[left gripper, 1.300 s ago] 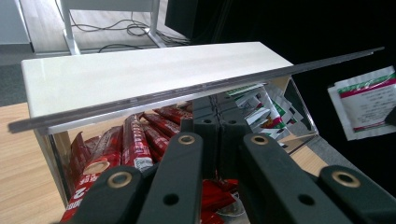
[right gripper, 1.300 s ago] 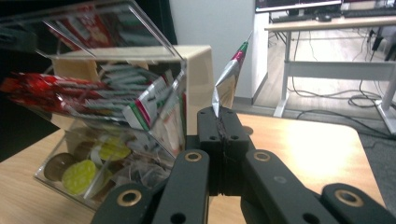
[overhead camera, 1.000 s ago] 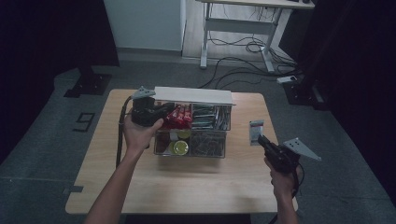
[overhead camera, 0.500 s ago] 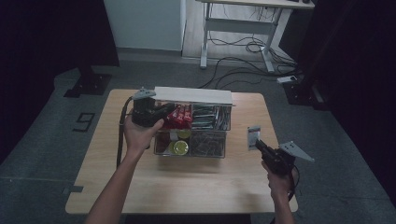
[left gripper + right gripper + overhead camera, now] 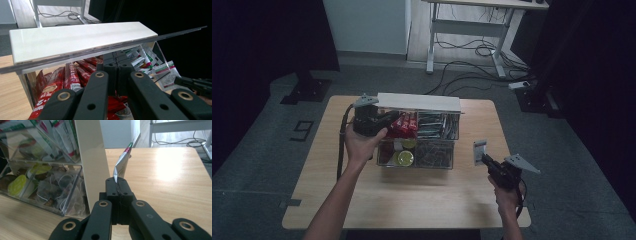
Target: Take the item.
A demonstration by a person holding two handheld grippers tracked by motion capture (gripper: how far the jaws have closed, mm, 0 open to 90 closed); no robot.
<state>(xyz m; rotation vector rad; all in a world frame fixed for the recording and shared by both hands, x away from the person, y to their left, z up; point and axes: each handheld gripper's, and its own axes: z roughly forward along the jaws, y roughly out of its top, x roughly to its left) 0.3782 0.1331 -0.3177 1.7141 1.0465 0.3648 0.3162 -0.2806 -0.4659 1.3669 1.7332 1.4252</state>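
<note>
A clear compartment box [image 5: 417,167] stands mid-table with its white lid [image 5: 419,102] raised at the back. My left gripper [image 5: 394,118] reaches in from the box's left. Its jaws are shut just under the lid [image 5: 75,40], over the red packets [image 5: 72,75], with nothing seen between them. To the right of the box, my right gripper [image 5: 484,159] is shut on the lower edge of a silver sachet [image 5: 480,151]. The sachet [image 5: 122,162] stands upright above the jaw tips [image 5: 117,182], a little above the tabletop.
The box also holds white-and-green sachets [image 5: 437,125] at back right, tea bags [image 5: 434,155] at front right and yellow-green capsules [image 5: 403,157] at front left. Bare wood [image 5: 412,200] lies in front of the box. A desk frame with cables [image 5: 472,50] stands behind the table.
My right gripper has sunk toward the table and come nearer the front edge, still holding the sachet. The left gripper has stayed at the box.
</note>
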